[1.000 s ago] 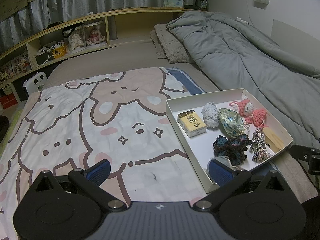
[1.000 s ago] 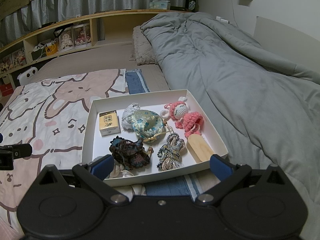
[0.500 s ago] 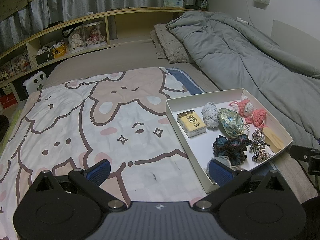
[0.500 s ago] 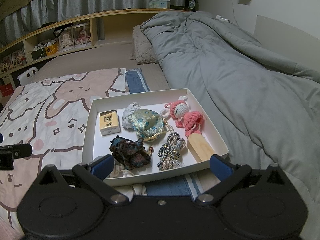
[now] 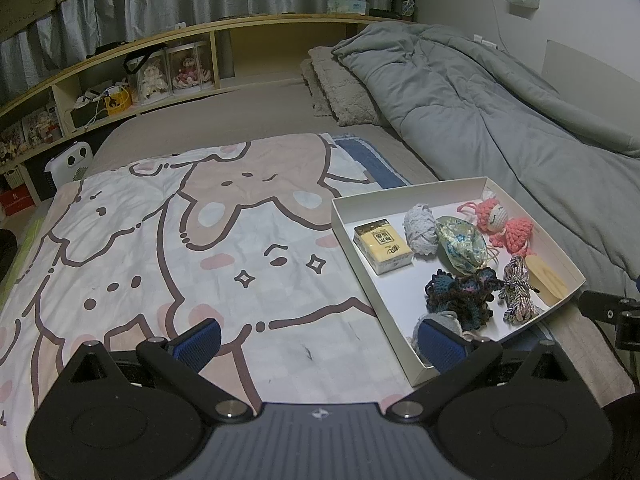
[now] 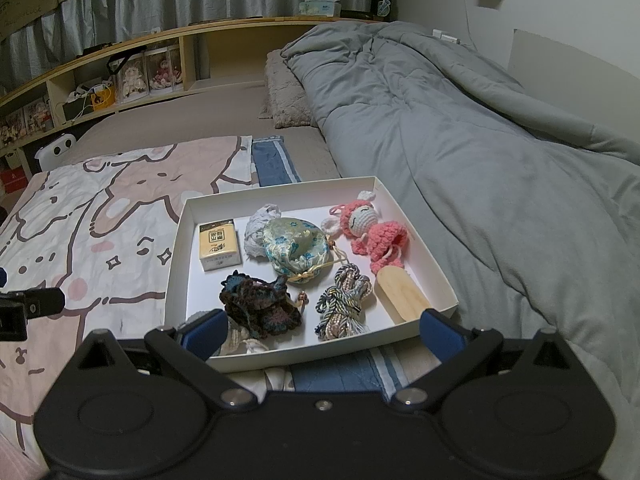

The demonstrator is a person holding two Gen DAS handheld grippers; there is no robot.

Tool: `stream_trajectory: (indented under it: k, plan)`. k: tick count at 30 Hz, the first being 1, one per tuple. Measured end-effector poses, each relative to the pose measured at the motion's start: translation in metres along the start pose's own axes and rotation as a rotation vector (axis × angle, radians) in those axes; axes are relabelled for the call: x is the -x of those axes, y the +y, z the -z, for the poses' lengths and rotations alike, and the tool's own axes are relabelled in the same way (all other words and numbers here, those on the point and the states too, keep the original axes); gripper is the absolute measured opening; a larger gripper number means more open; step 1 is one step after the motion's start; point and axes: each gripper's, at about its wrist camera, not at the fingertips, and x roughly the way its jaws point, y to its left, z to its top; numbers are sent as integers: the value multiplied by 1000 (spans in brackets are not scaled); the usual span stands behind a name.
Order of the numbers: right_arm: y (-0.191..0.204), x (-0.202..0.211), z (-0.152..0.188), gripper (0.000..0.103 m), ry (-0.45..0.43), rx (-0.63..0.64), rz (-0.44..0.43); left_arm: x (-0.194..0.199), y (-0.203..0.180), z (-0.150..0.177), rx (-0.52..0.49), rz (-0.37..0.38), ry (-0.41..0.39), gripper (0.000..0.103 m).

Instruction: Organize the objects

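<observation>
A white shallow box lies on the bed. In it are a yellow packet, a grey yarn ball, a floral pouch, a pink crochet doll, a dark crochet piece, a braided cord bundle and a wooden piece. My right gripper is open and empty just before the box's near edge. My left gripper is open and empty over the cartoon blanket, left of the box.
A cartoon-print blanket covers the left of the bed. A grey duvet is heaped on the right. A pillow and a wooden shelf with figurines stand at the back.
</observation>
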Motion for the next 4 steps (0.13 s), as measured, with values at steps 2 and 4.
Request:
stream_trajectory:
  k: [2, 4]
  plan:
    - [0, 0, 0, 103, 0, 0, 0, 0, 0, 0, 1, -2, 1, 103]
    - [0, 0, 0, 103, 0, 0, 0, 0, 0, 0, 1, -2, 0, 103]
